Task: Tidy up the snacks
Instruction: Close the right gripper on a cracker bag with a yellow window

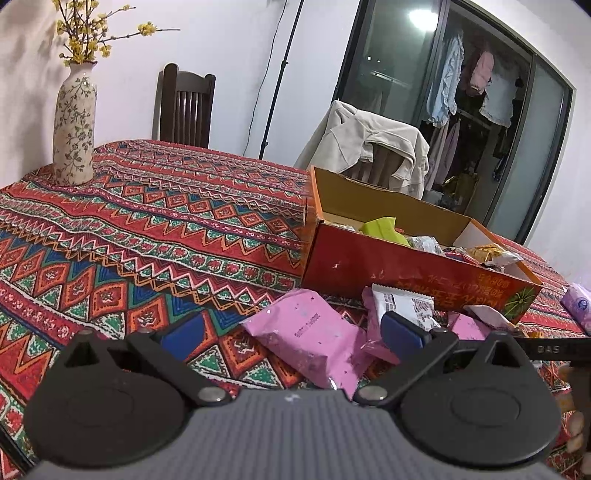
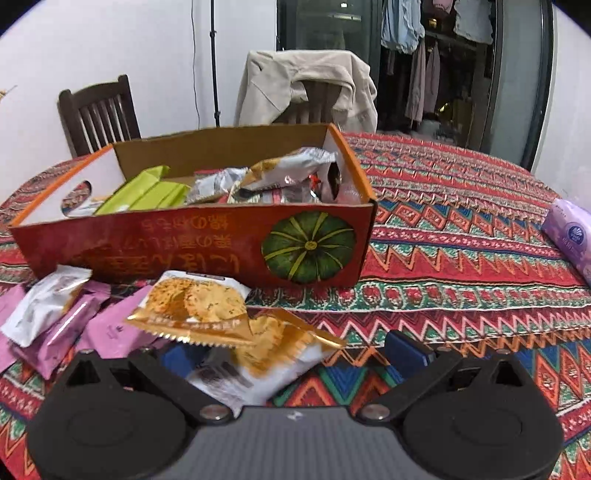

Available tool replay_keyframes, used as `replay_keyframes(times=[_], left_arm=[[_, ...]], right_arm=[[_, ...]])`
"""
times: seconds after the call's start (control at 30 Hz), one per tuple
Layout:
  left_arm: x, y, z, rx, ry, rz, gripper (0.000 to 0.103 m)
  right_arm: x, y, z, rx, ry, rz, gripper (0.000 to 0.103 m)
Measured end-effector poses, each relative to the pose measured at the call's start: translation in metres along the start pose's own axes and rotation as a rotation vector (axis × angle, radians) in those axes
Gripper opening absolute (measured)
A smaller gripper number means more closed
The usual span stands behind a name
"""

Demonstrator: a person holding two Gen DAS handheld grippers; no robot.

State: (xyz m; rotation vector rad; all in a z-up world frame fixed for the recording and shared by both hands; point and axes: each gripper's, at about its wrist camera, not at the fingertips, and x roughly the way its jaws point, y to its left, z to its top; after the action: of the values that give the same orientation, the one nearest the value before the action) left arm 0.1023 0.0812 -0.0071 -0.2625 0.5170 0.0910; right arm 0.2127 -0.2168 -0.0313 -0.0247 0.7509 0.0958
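Both views are lit by indoor artificial light, moderately bright and slightly cool. In the left wrist view a ceiling lamp shows as a white glare spot (image 1: 421,16) mirrored in the dark glass door (image 1: 391,66) at far right. The vase (image 1: 74,122) at far left throws a soft shadow on the wall. Fisheye distortion bends the door frame and rounds the tabletop (image 1: 166,221) edges, and the picture corners go black. The foil cracker packet (image 2: 207,314) near the camera in the right wrist view is somewhat soft and catches small highlights. The hanging clothes (image 2: 406,22) far back are dim and murky. The cardboard box (image 2: 221,243) casts a shallow shadow on the near side.
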Motion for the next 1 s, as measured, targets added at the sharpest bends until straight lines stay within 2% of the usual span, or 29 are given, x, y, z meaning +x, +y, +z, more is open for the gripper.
replay_keyframes(times=[0.23, 0.5, 0.73, 0.83, 0.87, 0.97, 1.0], left_arm=[[0.002, 0.001, -0.001, -0.01, 0.014, -0.011, 0.103], [0.003, 0.002, -0.001, -0.017, 0.018, -0.001, 0.103], [0.002, 0.004, -0.002, -0.033, 0.017, 0.009, 0.103], [0.003, 0.004, -0.002, -0.035, 0.024, 0.009, 0.103], [0.003, 0.004, -0.002, -0.034, 0.022, 0.009, 0.103], [0.003, 0.004, -0.002, -0.033, 0.022, 0.018, 0.103], [0.003, 0.004, -0.002, -0.033, 0.023, 0.023, 0.103]], right_arm=[[0.006, 0.003, -0.008, 0.005, -0.051, -0.016, 0.103], [0.006, 0.003, -0.007, 0.002, -0.053, -0.015, 0.103], [0.0, -0.003, -0.009, -0.035, -0.052, 0.045, 0.102], [-0.007, -0.005, -0.013, -0.059, -0.072, 0.067, 0.086], [-0.01, -0.004, -0.013, -0.07, -0.079, 0.08, 0.073], [-0.019, -0.003, -0.017, -0.086, -0.097, 0.096, 0.042], [-0.022, -0.003, -0.019, -0.089, -0.105, 0.091, 0.042]])
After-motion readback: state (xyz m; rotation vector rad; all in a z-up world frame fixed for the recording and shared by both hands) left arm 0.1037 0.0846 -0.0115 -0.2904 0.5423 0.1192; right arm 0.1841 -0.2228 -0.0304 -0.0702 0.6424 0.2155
